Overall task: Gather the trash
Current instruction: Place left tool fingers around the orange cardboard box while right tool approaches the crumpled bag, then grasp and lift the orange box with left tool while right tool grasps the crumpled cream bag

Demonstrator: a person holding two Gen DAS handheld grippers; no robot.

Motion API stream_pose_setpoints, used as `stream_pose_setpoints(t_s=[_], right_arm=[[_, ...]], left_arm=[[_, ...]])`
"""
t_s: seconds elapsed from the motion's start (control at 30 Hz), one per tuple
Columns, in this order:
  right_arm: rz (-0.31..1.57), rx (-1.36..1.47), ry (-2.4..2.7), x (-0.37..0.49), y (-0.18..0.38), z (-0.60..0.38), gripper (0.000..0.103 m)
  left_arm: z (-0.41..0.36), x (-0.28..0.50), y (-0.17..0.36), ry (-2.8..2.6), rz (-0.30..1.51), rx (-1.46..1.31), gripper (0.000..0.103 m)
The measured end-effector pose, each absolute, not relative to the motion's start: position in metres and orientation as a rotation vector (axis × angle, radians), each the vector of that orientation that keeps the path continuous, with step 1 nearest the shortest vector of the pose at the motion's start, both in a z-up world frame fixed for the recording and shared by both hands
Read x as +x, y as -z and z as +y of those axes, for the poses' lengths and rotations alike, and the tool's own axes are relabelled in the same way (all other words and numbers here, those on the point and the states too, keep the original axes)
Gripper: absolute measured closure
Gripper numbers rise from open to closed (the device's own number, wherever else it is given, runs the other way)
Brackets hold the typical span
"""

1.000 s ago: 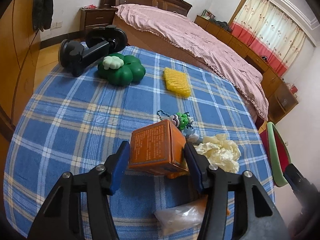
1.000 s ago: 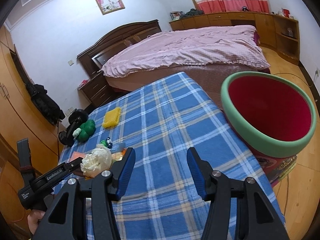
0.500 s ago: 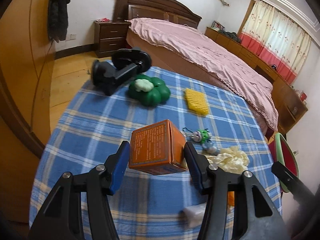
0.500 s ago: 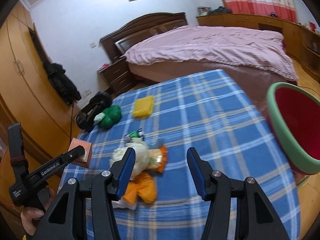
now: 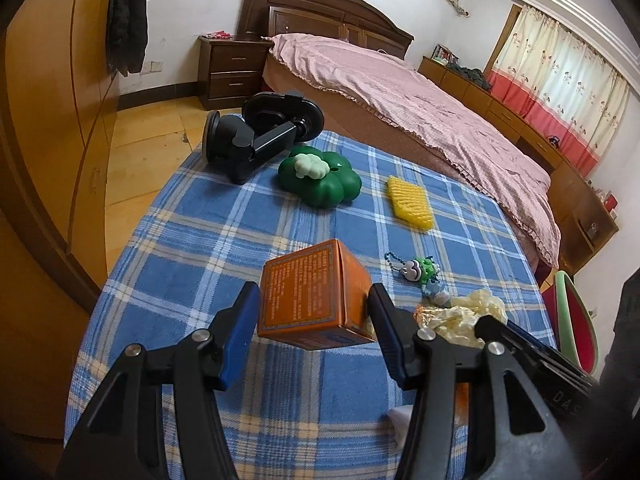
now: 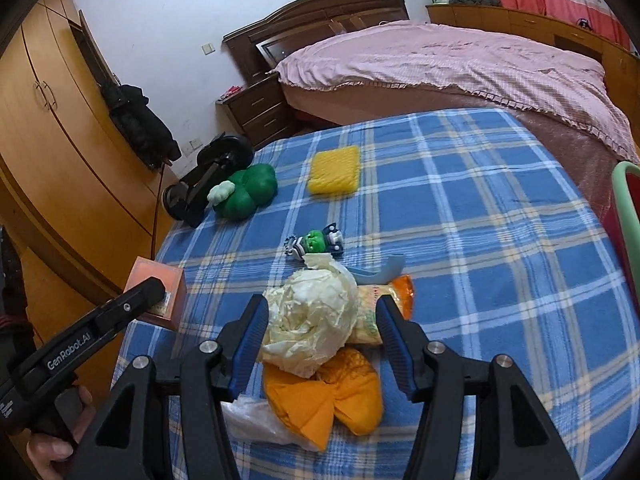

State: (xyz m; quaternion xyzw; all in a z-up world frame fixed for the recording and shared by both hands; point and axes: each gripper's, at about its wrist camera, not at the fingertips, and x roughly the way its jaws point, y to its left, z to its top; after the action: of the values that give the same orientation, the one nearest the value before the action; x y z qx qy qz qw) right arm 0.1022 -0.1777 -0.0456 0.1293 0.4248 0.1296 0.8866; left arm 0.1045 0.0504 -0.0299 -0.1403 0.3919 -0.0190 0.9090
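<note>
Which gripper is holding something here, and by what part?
The left gripper holds the orange box by its two opposite side faces. The right gripper is open over the crumpled wrapper, gripping nothing.

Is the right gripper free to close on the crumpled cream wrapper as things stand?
Probably yes: the right gripper is open, with the crumpled cream wrapper between its fingers and nothing above it.

Orange box (image 5: 316, 292), blue plaid tablecloth (image 5: 200, 240), green clover toy (image 5: 320, 178).
</note>
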Motion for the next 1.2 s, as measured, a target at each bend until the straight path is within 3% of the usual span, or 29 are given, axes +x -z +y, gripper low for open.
stream_pose_setpoints(t_s=[0.07,0.13,0.23,0.8,1.2], right_arm=[[0.89,0.266,-0.288,0.103,0.047,-0.175,0.044],[0.894,0.283,-0.327,0.104,0.049,-0.174,0.061],[0.882,0.286,-0.344,0.102,0.048,-0.174,0.065],[0.698,0.346,-0.239,0.065,-0.006,-0.245,0.066],[0.639,0.375,-0.05,0.03,-0.02,-0.333,0.066]], left_arm=[[0.05,0.105,0.031,0.042,0.809,-0.29,0.047],[0.049,0.104,0.031,0.044,0.811,-0.291,0.047],[0.046,0.103,0.029,0.051,0.808,-0.284,0.047],[-0.003,0.096,-0.002,0.16,0.777,-0.215,0.047],[-0.086,0.099,-0.022,0.328,0.799,-0.124,0.047]])
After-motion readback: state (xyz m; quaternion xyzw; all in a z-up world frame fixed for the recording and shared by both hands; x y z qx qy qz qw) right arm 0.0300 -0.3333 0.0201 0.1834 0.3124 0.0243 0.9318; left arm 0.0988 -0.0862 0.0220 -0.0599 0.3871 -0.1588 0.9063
